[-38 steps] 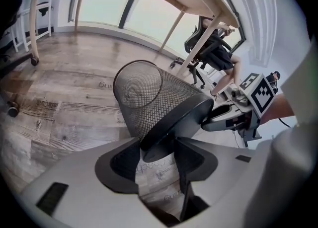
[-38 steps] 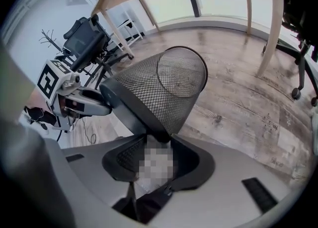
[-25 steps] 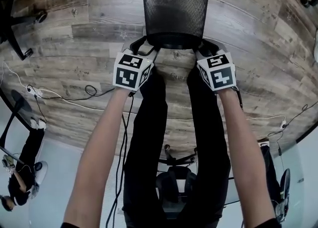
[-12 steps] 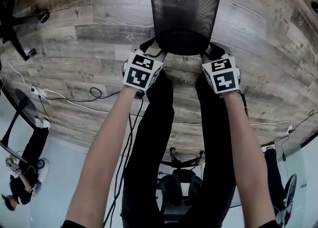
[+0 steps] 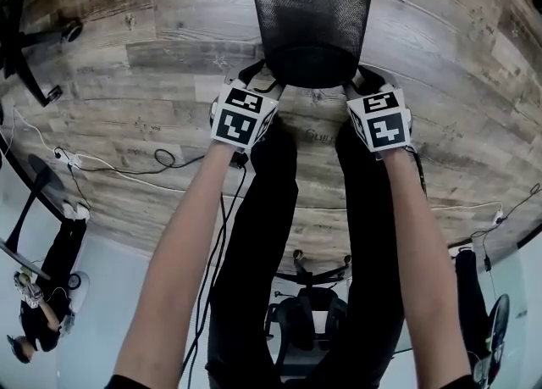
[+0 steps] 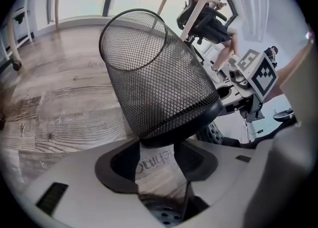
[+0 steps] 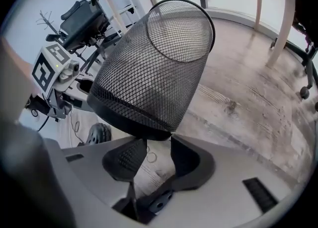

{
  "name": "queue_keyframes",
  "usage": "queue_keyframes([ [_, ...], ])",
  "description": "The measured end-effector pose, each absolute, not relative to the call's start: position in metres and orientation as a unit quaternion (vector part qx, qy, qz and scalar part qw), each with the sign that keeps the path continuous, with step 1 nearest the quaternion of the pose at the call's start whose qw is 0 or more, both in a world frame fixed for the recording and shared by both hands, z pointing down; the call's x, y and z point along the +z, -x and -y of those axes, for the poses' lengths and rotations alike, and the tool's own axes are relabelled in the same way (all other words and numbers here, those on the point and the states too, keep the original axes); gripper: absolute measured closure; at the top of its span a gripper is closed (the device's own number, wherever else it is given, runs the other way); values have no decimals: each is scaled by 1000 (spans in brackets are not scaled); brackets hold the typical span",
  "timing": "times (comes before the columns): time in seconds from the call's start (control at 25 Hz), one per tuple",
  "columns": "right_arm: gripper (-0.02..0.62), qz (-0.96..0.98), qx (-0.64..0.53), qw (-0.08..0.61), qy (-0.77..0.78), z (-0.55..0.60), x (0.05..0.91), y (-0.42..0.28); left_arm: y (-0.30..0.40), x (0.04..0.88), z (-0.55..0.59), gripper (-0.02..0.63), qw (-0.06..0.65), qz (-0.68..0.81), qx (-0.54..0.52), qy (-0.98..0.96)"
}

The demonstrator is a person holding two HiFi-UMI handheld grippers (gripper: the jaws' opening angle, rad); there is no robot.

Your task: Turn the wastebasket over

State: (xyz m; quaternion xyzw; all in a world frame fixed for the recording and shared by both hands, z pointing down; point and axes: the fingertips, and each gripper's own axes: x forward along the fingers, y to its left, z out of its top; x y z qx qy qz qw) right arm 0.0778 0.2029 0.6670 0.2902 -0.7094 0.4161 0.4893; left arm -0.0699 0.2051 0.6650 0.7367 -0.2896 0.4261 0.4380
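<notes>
The black wire-mesh wastebasket [image 5: 312,14] hangs tipped over, its solid base toward me and its open mouth pointing away and down at the floor. My left gripper [image 5: 258,76] is shut on the left edge of the base rim. My right gripper [image 5: 362,79] is shut on the right edge. In the left gripper view the wastebasket [image 6: 154,88] rises from the tips of the left gripper [image 6: 155,145], with floor showing in the gap behind. The right gripper view shows the wastebasket [image 7: 154,68] the same way above the right gripper [image 7: 158,140]. Whether the mouth touches the floor I cannot tell.
Wood-plank floor [image 5: 127,48] lies all around. My black-trousered legs [image 5: 271,235] stand just behind the grippers. Cables [image 5: 152,158] trail at the left, by black chair legs [image 5: 25,48]. Wooden table legs [image 7: 280,28] and a castor [image 7: 304,93] stand beyond the basket.
Both grippers have sunk together with the basket, which has shifted slightly right in the head view; its far rim has slid off the top edge. Both grips are unchanged.
</notes>
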Motion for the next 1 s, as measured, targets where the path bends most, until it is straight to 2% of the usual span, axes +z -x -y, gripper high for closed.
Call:
queue_keyframes([
  [0.16, 401, 691, 448, 477, -308, -205, 653, -84, 70, 661, -207, 385, 459, 287, 424, -727],
  [0.32, 322, 674, 479, 462, -321, -210, 626, -92, 72, 643, -214, 385, 474, 288, 424, -716],
  [0.6, 268, 670, 526, 370, -372, -177, 577, -65, 75, 597, -203, 385, 481, 297, 403, -720],
  [1.0, 186, 610, 574, 359, -412, -164, 596, -31, 83, 561, -190, 376, 485, 305, 383, -725],
])
